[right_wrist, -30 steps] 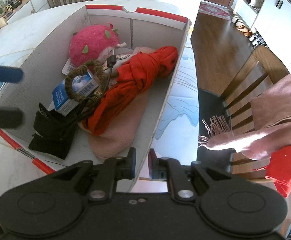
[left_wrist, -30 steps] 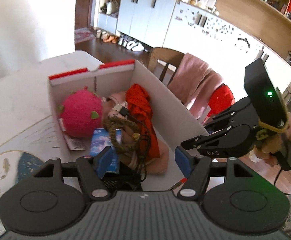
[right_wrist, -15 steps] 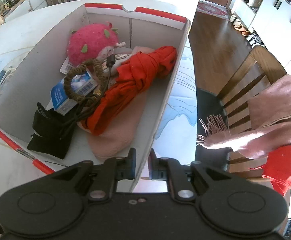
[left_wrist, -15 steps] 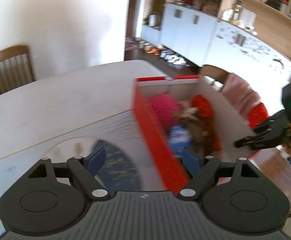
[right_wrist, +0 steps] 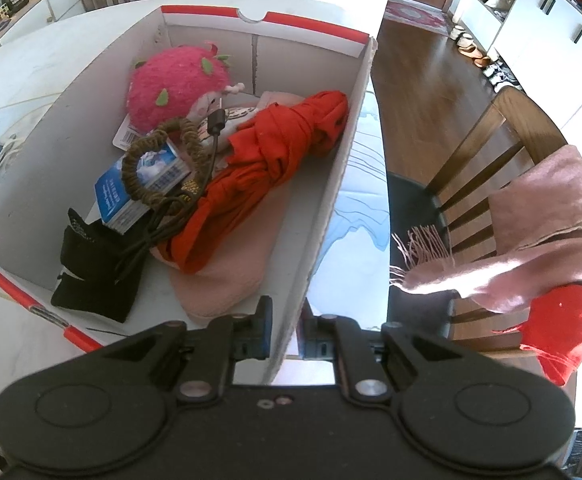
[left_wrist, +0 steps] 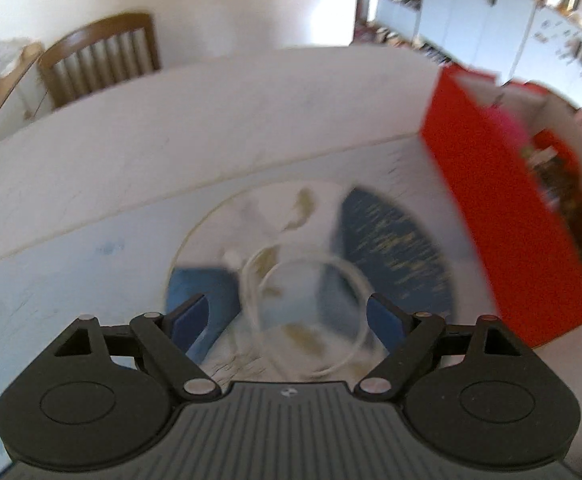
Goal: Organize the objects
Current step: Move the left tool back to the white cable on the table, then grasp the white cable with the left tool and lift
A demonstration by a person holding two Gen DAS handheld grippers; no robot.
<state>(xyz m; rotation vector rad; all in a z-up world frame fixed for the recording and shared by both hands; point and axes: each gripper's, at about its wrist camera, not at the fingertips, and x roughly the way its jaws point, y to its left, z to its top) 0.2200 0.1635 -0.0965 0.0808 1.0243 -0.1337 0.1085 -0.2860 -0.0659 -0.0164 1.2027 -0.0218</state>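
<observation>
A red-and-white cardboard box (right_wrist: 331, 184) stands on the table, holding a pink plush fruit (right_wrist: 175, 84), a red cloth (right_wrist: 263, 168), a blue tissue pack (right_wrist: 139, 188), a brown coiled cord (right_wrist: 159, 160) and a black pouch (right_wrist: 95, 276). My right gripper (right_wrist: 287, 332) is shut on the box's near right wall. In the blurred left wrist view the box (left_wrist: 491, 220) is at the right. My left gripper (left_wrist: 287, 320) is open low over the table, with a clear round ring-like thing (left_wrist: 307, 308) lying between its blue fingers (left_wrist: 189, 320); the pads do not press it.
The white table (left_wrist: 171, 128) bears a round blue-and-white painted motif (left_wrist: 391, 240) under the ring. A wooden chair (left_wrist: 103, 56) stands at the far side. Another chair (right_wrist: 503, 152) draped with a pink scarf (right_wrist: 551, 240) and a red cloth (right_wrist: 563, 324) is right of the box.
My left gripper swung left out of the box, dropped toward the table over the clear ring, and its jaws widened. The right gripper stayed shut on the box wall.
</observation>
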